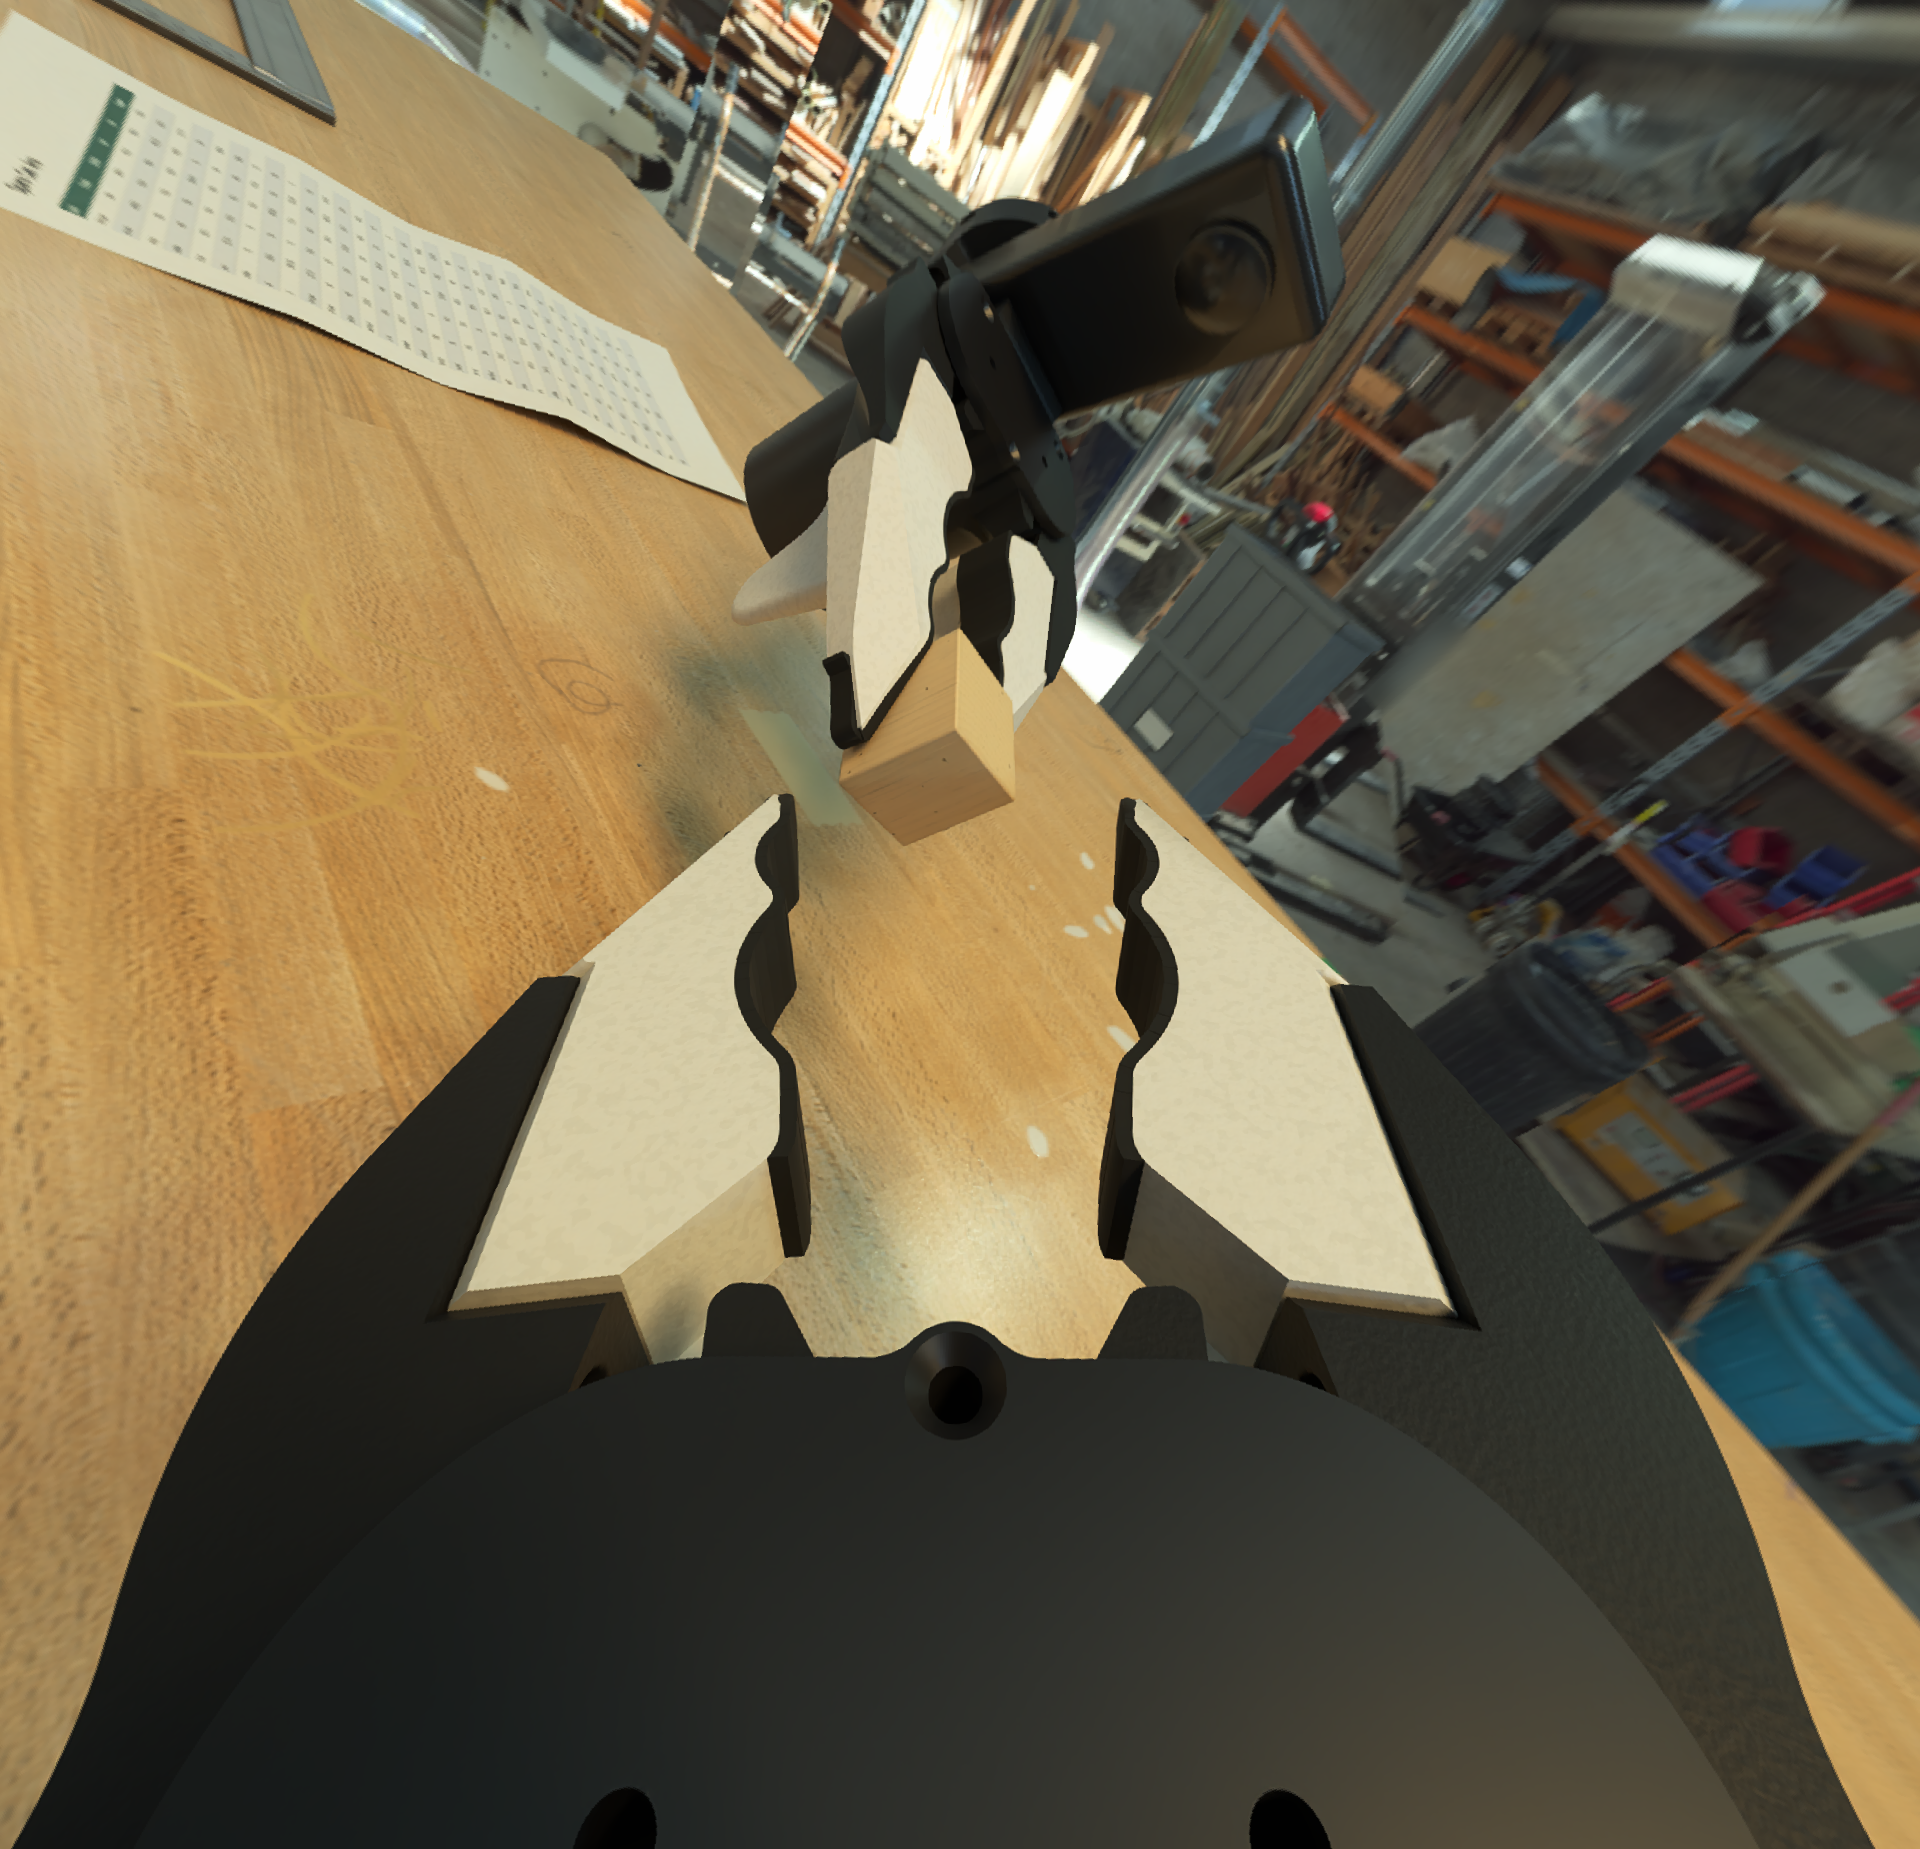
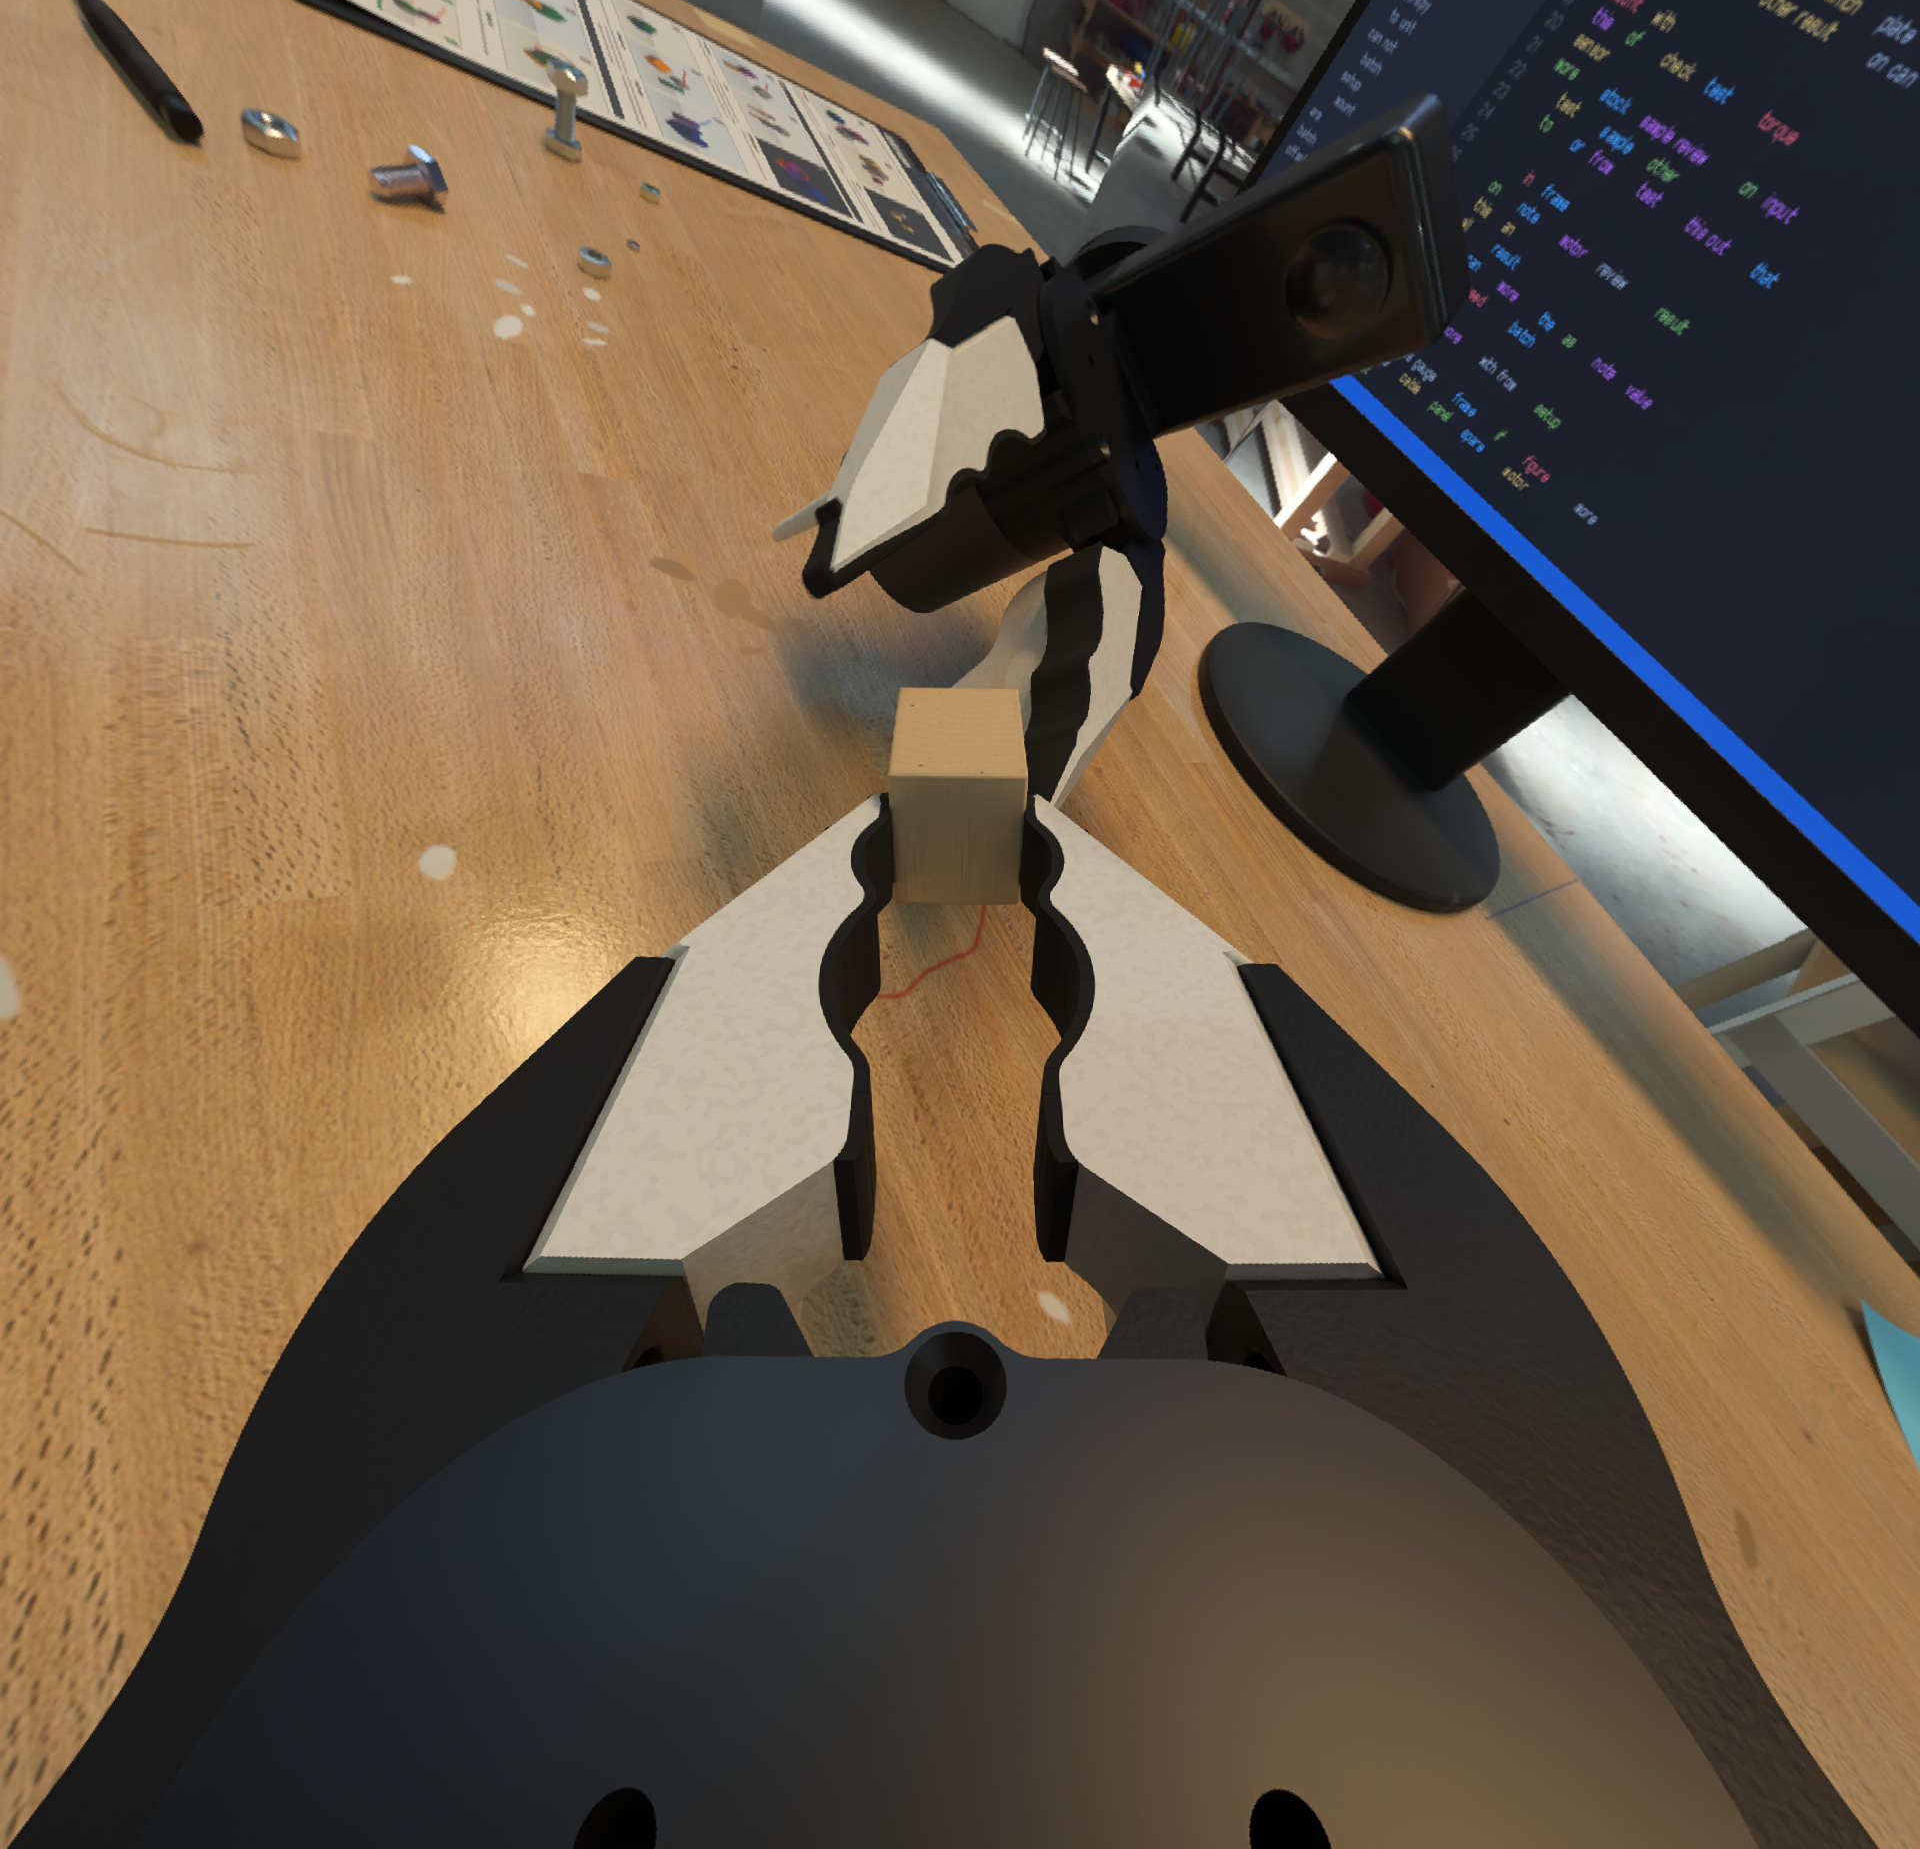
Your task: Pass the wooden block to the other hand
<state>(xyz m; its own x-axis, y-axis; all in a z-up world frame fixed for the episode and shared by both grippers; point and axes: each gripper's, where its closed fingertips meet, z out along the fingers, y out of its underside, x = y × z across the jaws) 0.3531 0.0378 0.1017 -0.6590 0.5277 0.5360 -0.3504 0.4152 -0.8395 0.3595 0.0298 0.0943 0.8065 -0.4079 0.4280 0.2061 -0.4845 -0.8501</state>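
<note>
While our right gripper [image 2: 956,812] pinched the wooden block [image 2: 957,797] at its fingertips above the table [image 2: 312,760], our left gripper [image 1: 951,812] waited just beside it, jaws spread. We judged the block light, stiff and probably smooth, best taken on its free flat faces.

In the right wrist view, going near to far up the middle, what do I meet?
right gripper fingertips, clamped on the wooden block → left gripper, open, just beyond it → illustrated sheet at the table's far edge.

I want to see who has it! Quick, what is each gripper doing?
Left gripper: open, holding nothing.
Right gripper: closed on the wooden block.
</note>
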